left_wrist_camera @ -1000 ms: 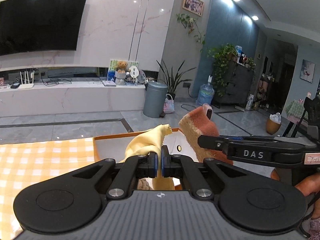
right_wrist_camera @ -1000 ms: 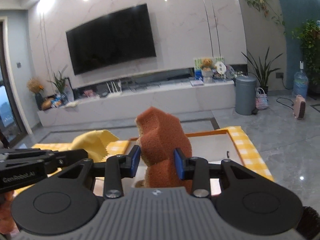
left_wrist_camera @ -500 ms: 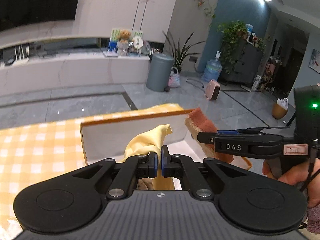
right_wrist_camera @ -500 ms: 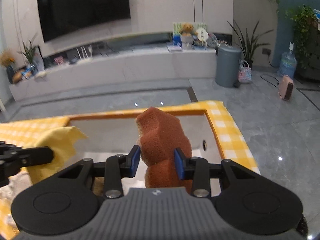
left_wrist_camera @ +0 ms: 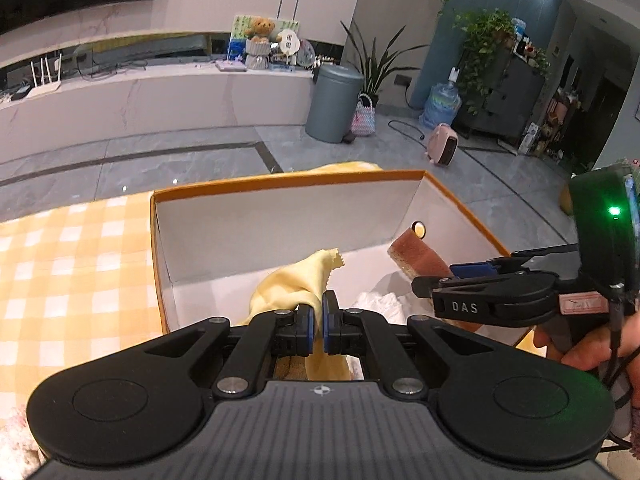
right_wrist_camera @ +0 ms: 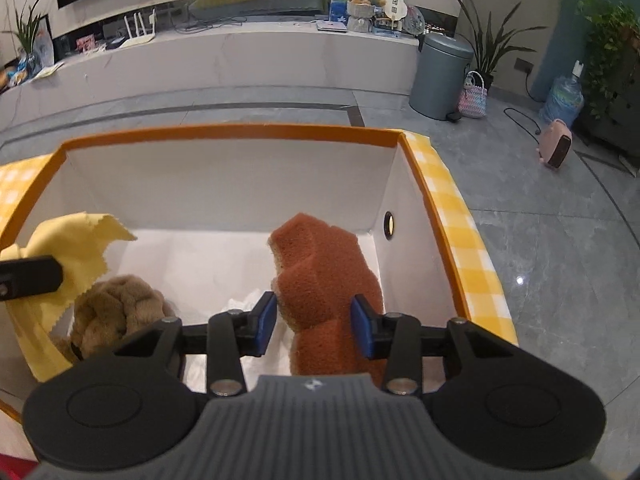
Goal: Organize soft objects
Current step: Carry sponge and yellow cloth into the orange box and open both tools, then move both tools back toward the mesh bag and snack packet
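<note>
My left gripper (left_wrist_camera: 317, 326) is shut on a yellow cloth (left_wrist_camera: 294, 282) and holds it inside a white box with an orange rim (left_wrist_camera: 288, 181). My right gripper (right_wrist_camera: 315, 322) is shut on a brown sponge (right_wrist_camera: 320, 268), which hangs inside the same box (right_wrist_camera: 224, 132) near its right wall. The sponge also shows in the left wrist view (left_wrist_camera: 416, 258), and the cloth in the right wrist view (right_wrist_camera: 72, 240). A brown knotted plush (right_wrist_camera: 116, 312) and a white cloth (right_wrist_camera: 248, 304) lie on the box floor.
The box stands on a yellow checked tablecloth (left_wrist_camera: 68, 264). A pale fluffy item (left_wrist_camera: 16, 440) lies at the near left. Beyond the table edge there is grey floor, a grey bin (right_wrist_camera: 440, 76) and a pink heater (right_wrist_camera: 556, 148).
Both grippers have tilted down and lowered into the box. The cloth and the sponge have gone from above the rim to inside it.
</note>
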`<state>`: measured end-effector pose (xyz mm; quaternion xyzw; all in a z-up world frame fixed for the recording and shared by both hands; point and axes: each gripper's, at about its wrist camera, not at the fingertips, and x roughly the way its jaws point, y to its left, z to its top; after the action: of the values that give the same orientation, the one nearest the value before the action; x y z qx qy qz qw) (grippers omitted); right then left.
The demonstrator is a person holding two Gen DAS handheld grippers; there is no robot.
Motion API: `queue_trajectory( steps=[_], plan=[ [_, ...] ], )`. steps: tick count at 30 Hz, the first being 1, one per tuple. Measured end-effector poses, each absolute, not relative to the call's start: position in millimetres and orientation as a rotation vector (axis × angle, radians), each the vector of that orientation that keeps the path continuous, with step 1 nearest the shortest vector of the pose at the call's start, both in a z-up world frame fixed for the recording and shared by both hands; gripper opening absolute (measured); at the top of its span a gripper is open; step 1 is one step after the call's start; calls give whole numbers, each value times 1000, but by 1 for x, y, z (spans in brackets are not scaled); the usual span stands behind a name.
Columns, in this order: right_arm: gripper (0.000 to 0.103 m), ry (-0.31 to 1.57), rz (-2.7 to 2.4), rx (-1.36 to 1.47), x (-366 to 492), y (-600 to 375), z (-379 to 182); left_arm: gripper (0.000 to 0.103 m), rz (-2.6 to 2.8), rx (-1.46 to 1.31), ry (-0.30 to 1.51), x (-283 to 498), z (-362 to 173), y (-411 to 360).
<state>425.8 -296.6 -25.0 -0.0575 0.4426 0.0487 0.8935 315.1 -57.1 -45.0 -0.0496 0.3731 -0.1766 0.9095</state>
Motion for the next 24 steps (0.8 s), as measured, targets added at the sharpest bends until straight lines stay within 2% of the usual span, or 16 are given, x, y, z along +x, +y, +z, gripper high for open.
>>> queue_trajectory(
  steps=[2, 4, 5, 7, 9, 10, 11, 12, 15, 17, 24],
  plan=[
    [45, 918, 107, -113, 423, -296, -23, 5, -349, -101, 789, 314, -48, -58],
    [56, 912, 116, -99, 419, -297, -19, 5, -341, -96, 798, 313, -49, -58],
    [57, 906, 115, -99, 417, -297, -17, 6, -339, -95, 801, 313, -50, -59],
    [58, 896, 114, -106, 413, -296, -13, 13, -336, -99, 809, 312, -50, -57],
    [59, 886, 117, -109, 410, -294, -9, 38, -336, -104, 814, 313, -48, -57],
    [60, 880, 119, -107, 407, -295, -6, 45, -325, -106, 811, 311, -47, -55],
    [61, 872, 117, -103, 404, -295, -3, 59, -313, -109, 801, 310, -45, -54],
    [62, 864, 115, -100, 402, -295, 0, 68, -303, -111, 790, 310, -42, -54],
    [62, 820, 103, -99, 391, -297, 10, 82, -292, -131, 752, 299, -32, -51],
    [64, 786, 98, -112, 380, -295, 17, 87, -303, -138, 724, 292, -24, -49],
    [67, 644, 72, -150, 331, -295, 50, 87, -259, -73, 562, 257, 8, -54]
  ],
)
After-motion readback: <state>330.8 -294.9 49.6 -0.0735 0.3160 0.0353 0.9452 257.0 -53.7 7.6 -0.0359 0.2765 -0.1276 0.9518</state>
